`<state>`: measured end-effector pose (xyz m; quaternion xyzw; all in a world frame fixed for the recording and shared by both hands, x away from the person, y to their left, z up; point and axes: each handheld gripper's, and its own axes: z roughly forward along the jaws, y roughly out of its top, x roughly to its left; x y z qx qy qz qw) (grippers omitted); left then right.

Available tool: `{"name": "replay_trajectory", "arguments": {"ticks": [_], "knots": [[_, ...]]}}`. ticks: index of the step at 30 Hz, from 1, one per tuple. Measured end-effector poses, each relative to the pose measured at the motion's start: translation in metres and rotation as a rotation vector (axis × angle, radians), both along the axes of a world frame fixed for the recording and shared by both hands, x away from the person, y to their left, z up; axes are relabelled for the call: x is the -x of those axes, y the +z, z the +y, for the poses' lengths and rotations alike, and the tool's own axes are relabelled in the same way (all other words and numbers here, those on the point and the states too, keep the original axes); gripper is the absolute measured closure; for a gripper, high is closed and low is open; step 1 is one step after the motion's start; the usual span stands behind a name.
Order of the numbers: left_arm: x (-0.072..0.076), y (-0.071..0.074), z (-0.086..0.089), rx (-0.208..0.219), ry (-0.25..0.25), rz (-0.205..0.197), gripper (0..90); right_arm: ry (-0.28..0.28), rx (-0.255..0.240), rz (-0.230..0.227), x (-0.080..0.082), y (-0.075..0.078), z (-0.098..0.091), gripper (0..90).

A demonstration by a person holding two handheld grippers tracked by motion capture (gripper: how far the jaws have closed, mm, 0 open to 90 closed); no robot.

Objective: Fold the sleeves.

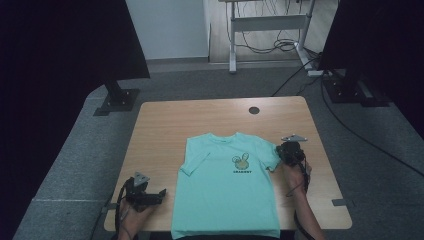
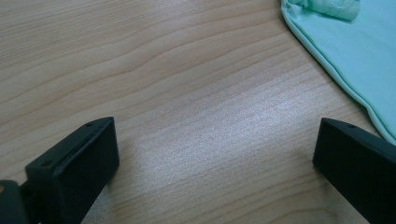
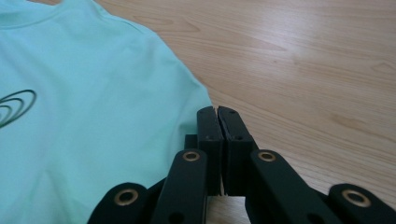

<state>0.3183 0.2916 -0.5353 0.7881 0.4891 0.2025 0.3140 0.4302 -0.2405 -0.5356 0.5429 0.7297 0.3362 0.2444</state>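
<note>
Light wood bench (image 1: 165, 125) on grey carpet, dark screens either side. The mint t-shirt (image 1: 225, 195) lies flat, hem over the near edge. Right tongs (image 3: 218, 122) are pressed together at the sleeve's edge; can't tell if they're pinching any cloth. Left tongs (image 2: 215, 154) are spread wide over bare wood near the near-left corner.

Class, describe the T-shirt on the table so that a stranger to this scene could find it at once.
Start at the wooden table. The T-shirt lies flat between the left gripper and right gripper, hem over the near edge. It is mint green with a small chest print.
</note>
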Motion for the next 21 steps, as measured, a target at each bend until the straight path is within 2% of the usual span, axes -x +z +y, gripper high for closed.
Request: {"name": "replay_trajectory", "arguments": {"ticks": [11,21], "knots": [[0.000,0.000,0.000,0.000,-0.002,-0.001,0.6,0.036,-0.012,-0.010,0.000,0.005,0.019,87.5],[0.000,0.000,0.000,-0.001,-0.004,-0.001,0.6,0.052,-0.031,-0.001,-0.001,0.009,0.030,87.6]]}}
